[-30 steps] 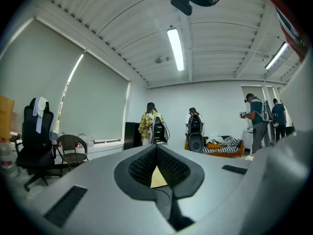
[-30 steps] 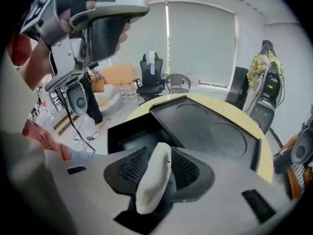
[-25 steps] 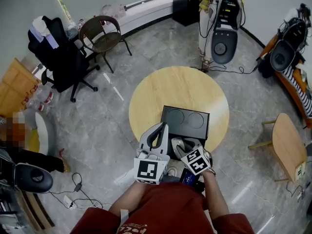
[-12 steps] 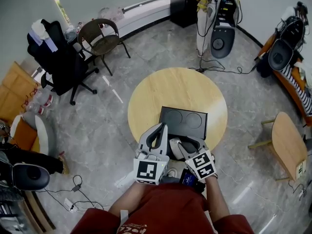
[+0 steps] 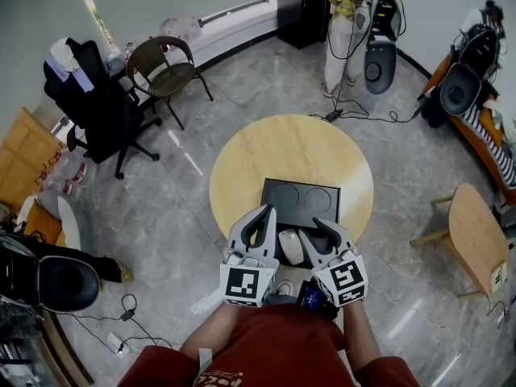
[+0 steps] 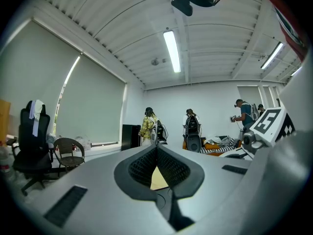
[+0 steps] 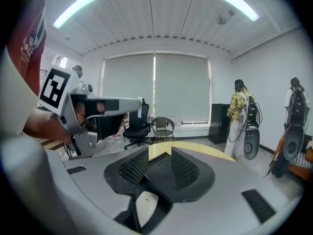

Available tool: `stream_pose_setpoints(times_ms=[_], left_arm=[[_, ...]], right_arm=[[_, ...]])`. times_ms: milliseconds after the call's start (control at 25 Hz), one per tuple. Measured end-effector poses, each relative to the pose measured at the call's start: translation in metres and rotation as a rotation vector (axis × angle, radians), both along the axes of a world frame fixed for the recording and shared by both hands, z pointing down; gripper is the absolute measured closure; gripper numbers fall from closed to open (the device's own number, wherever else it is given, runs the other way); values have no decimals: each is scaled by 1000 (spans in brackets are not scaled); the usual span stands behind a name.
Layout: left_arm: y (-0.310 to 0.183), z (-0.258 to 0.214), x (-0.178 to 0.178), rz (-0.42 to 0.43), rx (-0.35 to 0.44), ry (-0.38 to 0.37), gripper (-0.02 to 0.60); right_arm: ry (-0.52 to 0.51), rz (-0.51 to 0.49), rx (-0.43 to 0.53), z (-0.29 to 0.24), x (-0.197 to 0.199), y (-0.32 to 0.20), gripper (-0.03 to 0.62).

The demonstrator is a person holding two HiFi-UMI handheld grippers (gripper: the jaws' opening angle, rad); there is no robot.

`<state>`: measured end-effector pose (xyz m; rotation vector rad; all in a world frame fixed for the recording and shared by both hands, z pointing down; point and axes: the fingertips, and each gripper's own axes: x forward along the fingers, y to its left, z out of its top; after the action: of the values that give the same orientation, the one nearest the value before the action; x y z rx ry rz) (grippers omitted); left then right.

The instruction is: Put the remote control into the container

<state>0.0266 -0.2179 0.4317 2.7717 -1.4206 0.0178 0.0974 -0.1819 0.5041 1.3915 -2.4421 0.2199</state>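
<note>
L gripper [image 5: 265,213] jaws are sitting together. R gripper [image 5: 321,226] jaws are standing apart. Remote control [image 5: 289,246] is lying at container [image 5: 302,202] near edge on counter [image 5: 282,147].

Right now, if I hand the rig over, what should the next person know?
Left claw: shut, empty.
Right claw: open, empty, pointing at the container with the remote control just below it.
The remote control lies between the two claws at the container's near edge, on the round table. I cannot tell whether it sits past the rim.
Done: neither claw holds the remote, and placement is not confirmed.
Left: probably grasp it with the right claw and set it fully inside the container.
</note>
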Motion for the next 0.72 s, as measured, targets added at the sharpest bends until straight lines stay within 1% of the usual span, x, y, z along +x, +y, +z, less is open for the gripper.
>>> stream_pose_setpoints(times_ms=[120, 160, 240, 280, 320, 400, 440, 520, 560, 680, 720], left_arm=[[-2, -10, 2, -15, 37, 70, 566], [-2, -9, 2, -16, 37, 70, 566], [0, -3, 1, -12, 17, 35, 566], [0, -3, 0, -10, 19, 31, 566], [0, -6, 0, -10, 26, 39, 566], [1, -7, -1, -8, 23, 30, 566], [1, -9, -2, -9, 26, 35, 566], [2, -18, -1, -15, 54, 76, 566], [4, -19, -1, -17, 61, 84, 566], [9, -15, 0, -11, 52, 61, 566], [8, -17, -1, -11, 55, 67, 566]], right_arm=[[-38, 26, 77, -23, 6, 0, 456], [-44, 33, 109, -31, 7, 0, 456], [-46, 39, 194, -48, 8, 0, 456], [-46, 43, 232, -56, 7, 1, 456], [-46, 48, 257, -63, 7, 2, 456], [-57, 62, 294, -75, 8, 5, 456], [-65, 73, 315, -81, 9, 7, 456], [-79, 93, 360, -91, 12, 11, 456], [-86, 102, 387, -96, 14, 14, 456], [-130, 140, 466, -113, 18, 21, 456], [-128, 146, 478, -115, 19, 22, 456]])
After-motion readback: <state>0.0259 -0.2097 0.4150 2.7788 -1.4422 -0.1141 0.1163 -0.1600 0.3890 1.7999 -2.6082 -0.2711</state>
